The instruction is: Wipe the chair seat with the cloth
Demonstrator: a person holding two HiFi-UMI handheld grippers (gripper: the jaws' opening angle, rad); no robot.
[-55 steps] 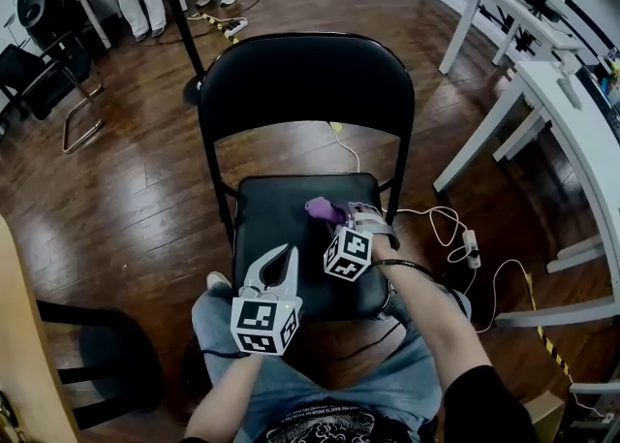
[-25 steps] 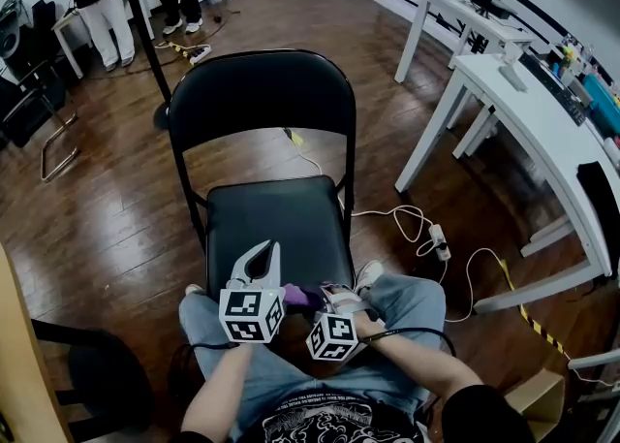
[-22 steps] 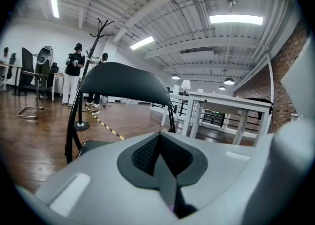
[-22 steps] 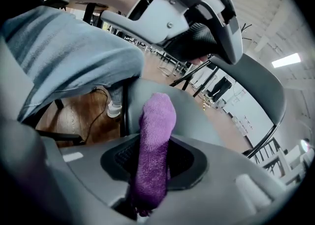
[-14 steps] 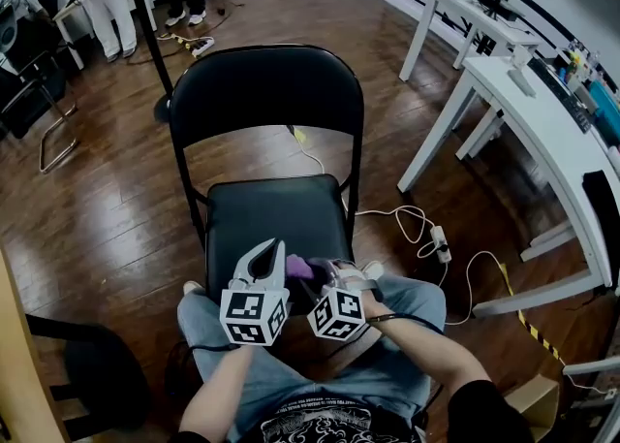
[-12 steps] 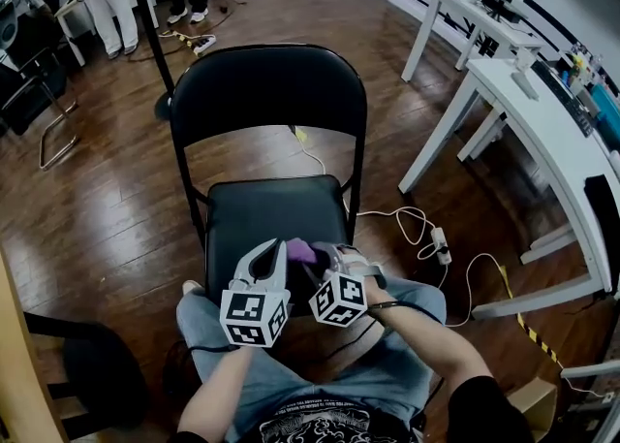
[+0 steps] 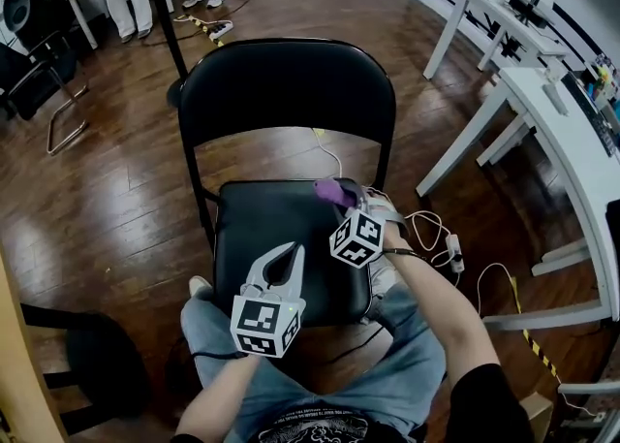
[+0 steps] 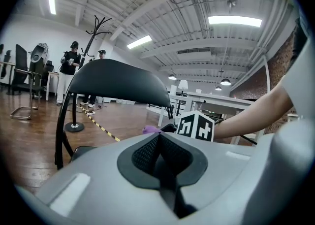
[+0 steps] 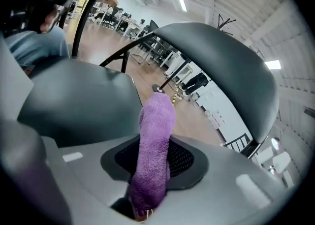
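Purple fuzzy cloth in right gripper, smooth black seat

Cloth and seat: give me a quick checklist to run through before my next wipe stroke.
1. Cloth gripped: ok. The right claw is shut on it, and its end sticks out past the jaws.
2. Cloth over the seat: ok, at the back right corner.
3. Cloth pressing on the seat: cannot tell.
4. Left claw out of the path: probably not ok. It hangs shut and empty over the seat's front.
5. Cable off the seat: ok, it lies on the floor.
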